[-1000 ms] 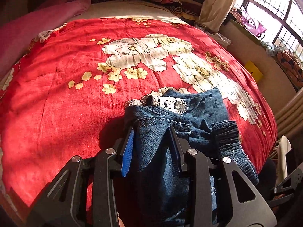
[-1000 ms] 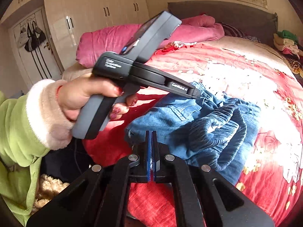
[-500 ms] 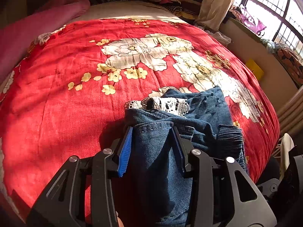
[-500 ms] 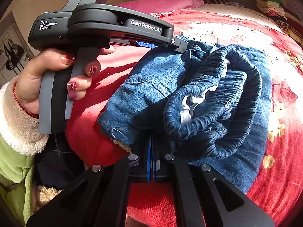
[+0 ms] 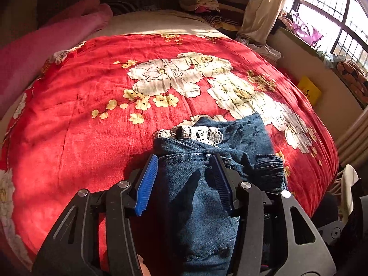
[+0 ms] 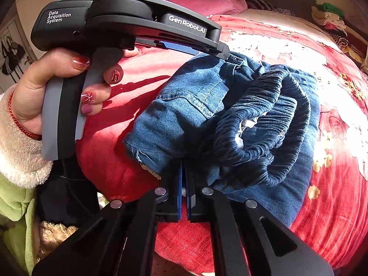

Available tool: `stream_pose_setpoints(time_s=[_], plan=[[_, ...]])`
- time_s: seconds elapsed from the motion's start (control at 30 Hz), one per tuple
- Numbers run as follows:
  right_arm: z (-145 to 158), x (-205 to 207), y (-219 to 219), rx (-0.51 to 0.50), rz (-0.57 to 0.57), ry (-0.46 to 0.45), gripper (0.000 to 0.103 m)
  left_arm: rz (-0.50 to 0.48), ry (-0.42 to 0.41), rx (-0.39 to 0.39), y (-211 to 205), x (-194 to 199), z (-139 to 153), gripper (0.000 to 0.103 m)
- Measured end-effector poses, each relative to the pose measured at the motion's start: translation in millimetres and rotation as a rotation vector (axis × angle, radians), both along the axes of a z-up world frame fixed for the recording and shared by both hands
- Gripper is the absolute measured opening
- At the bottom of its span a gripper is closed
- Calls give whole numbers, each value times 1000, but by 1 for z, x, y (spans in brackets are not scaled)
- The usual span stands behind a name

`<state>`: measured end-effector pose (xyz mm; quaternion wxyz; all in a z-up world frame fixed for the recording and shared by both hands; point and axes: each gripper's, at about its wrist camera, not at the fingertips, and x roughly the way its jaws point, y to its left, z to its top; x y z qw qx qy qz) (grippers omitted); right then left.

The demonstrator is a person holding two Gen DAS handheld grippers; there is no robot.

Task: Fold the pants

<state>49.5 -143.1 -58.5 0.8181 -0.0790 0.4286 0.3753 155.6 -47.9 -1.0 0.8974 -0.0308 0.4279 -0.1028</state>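
Observation:
Dark blue jeans (image 5: 197, 207) lie folded in a bundle on the red flowered bedspread (image 5: 92, 138), white lace trim (image 5: 197, 133) showing at the far edge. My left gripper (image 5: 184, 161) straddles the denim fold, its jaws opening, the blue pads (image 5: 147, 184) loose beside the cloth. In the right wrist view a hand holds the left gripper (image 6: 224, 54) over the jeans (image 6: 184, 105), whose elastic waistband (image 6: 264, 119) lies bunched on top. My right gripper (image 6: 184, 172) sits at the jeans' near edge, jaws opening by a narrow slit, tips tucked under the denim fold.
A pink blanket (image 5: 34, 53) lies along the bed's left side. Stacked clothes (image 5: 202, 2) sit beyond the bed's head, with a window (image 5: 333, 11) and a curtain at the right. A green sleeve with a fleecy cuff (image 6: 16, 156) is at the left.
The left jaws have spread wider around the denim. The right gripper has come down from the air to the jeans' near edge, and its pads have parted slightly.

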Motion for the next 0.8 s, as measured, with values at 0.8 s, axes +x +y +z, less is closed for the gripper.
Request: stream_pose_setpoints(time_s=[0.8], plan=[[64, -28, -39, 87, -68, -160, 58, 13, -154, 28, -5, -59, 67, 63]])
